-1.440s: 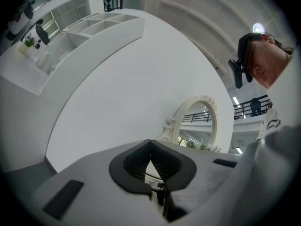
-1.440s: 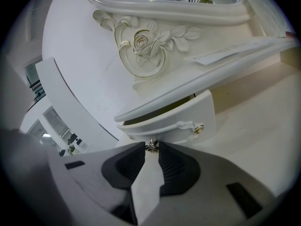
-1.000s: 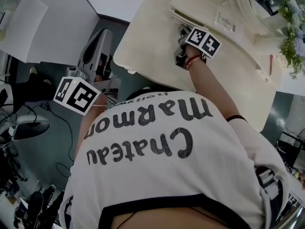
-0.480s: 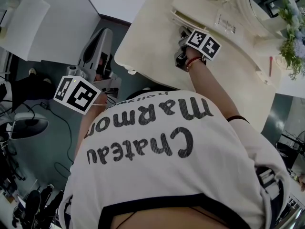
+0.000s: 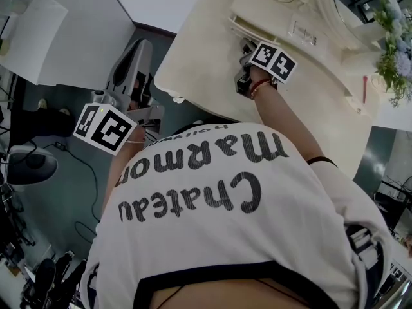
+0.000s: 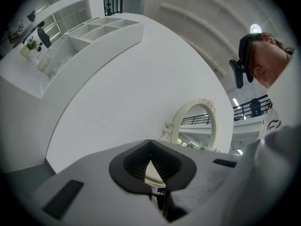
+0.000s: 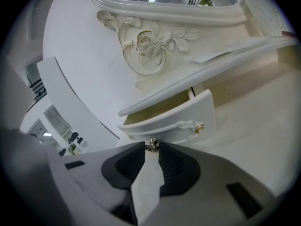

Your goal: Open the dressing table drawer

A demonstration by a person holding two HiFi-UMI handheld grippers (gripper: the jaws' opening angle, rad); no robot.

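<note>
The cream dressing table (image 5: 206,63) stands ahead of me. Its small curved drawer (image 7: 174,117) sits under the carved mirror frame (image 7: 143,44) and is pulled part way out, showing its inside. My right gripper (image 7: 151,147) is shut on the drawer's small metal knob (image 7: 151,144), one pad on each side. A second gold knob (image 7: 199,127) sits further right on the drawer front. In the head view the right gripper's marker cube (image 5: 273,60) is over the table by the drawer (image 5: 239,23). My left gripper (image 6: 150,145) is shut on nothing, held away at the left, its cube (image 5: 103,129) beside my body.
A spray of flowers (image 5: 396,50) stands at the table's far right. A grey chair (image 5: 129,66) sits left of the table, with a white desk (image 5: 45,31) beyond it. Cables and a round lamp (image 5: 29,163) lie on the floor at left. An oval mirror (image 6: 197,128) shows ahead of the left gripper.
</note>
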